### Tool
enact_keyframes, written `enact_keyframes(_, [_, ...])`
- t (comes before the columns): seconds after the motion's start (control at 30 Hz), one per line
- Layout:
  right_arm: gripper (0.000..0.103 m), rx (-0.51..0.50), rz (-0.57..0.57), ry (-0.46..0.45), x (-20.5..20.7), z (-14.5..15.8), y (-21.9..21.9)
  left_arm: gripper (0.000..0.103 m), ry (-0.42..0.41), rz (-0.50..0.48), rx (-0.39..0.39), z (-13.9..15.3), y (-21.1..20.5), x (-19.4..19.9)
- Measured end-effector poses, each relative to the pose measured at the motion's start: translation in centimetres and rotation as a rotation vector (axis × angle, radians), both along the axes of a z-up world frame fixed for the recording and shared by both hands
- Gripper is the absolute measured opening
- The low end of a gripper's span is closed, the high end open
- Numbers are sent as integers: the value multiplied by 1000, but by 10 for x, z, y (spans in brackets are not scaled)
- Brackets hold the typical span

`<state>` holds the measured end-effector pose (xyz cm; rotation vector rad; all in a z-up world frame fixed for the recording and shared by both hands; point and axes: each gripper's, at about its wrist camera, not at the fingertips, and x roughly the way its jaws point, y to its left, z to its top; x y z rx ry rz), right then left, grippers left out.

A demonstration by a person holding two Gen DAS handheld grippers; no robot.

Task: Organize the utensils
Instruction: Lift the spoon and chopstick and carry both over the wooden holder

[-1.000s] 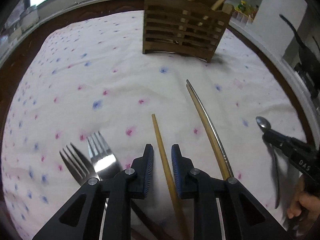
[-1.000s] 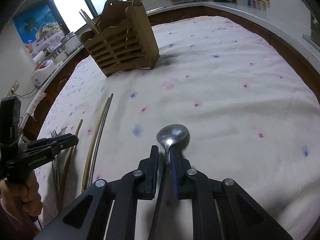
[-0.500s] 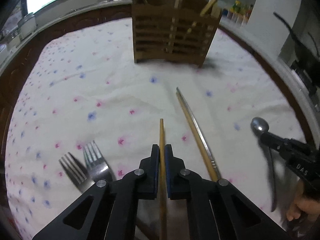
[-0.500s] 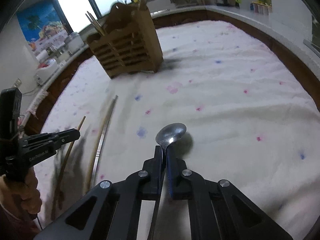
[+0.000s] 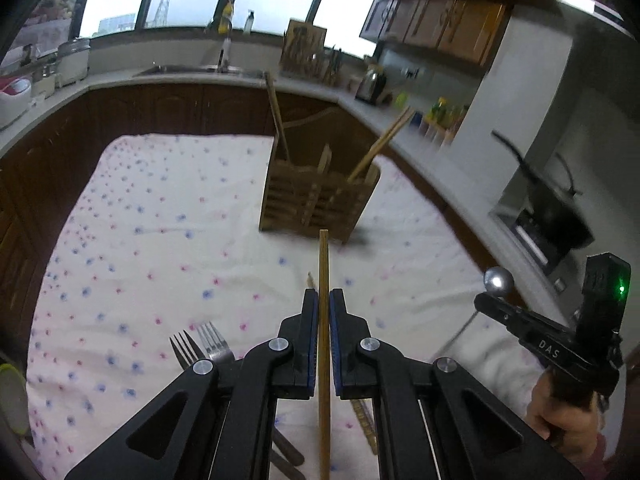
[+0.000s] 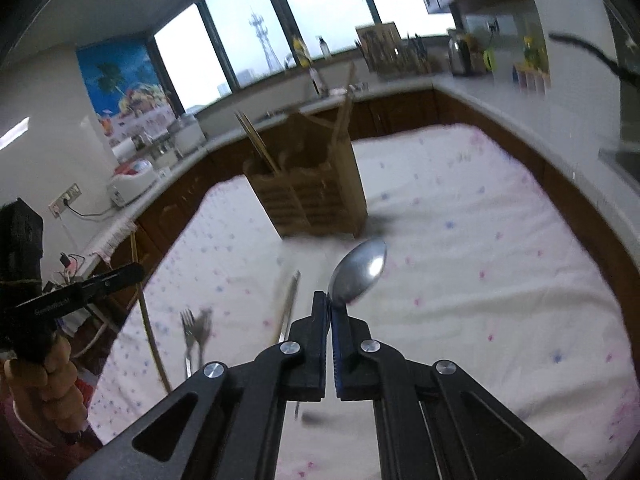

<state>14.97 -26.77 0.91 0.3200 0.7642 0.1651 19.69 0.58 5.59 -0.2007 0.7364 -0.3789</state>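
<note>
My left gripper point(image 5: 324, 296) is shut on a wooden chopstick point(image 5: 323, 264) and holds it lifted above the cloth, pointing at the slatted wooden utensil holder point(image 5: 316, 200). My right gripper point(image 6: 330, 300) is shut on a metal spoon point(image 6: 360, 270), bowl forward, raised above the table short of the holder point(image 6: 308, 196). The spoon point(image 5: 498, 279) and right gripper also show at the right of the left wrist view. Two forks point(image 5: 200, 346) and a chopstick pair point(image 6: 288, 304) lie on the cloth.
The table carries a white cloth with pink and blue spots point(image 5: 160, 240). The holder has chopsticks standing in it. A kitchen counter point(image 5: 180, 74) with sink, kettle and jars runs around the back. A black appliance point(image 5: 552, 220) stands at right.
Both grippers closed on their utensils and lifted them off the cloth. Both views now tilt up toward the holder and the kitchen behind.
</note>
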Motion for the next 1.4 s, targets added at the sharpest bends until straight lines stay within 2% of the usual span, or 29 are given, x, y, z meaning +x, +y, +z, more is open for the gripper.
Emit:
enact_keyframes(0.17, [2, -17, -4, -73, -3, 23, 3, 3, -53, 19, -62, 13, 17, -19])
enact_keyframes(0.3, [2, -28, -5, -97, -2, 31, 4, 4, -101, 44, -96, 19, 28, -34])
enact_keyframes(0.6, [2, -36, -12, -105, -1, 32, 4, 3, -145, 73, -110, 21, 36, -40])
enact_keyframes(0.97, [2, -41, -19, -110, 4, 31, 2, 4, -155, 82, -108, 23, 34, -23])
enact_keyframes(1.4, [2, -67, -10, -148, 39, 38, 4, 3, -207, 90, -101, 32, 28, 11])
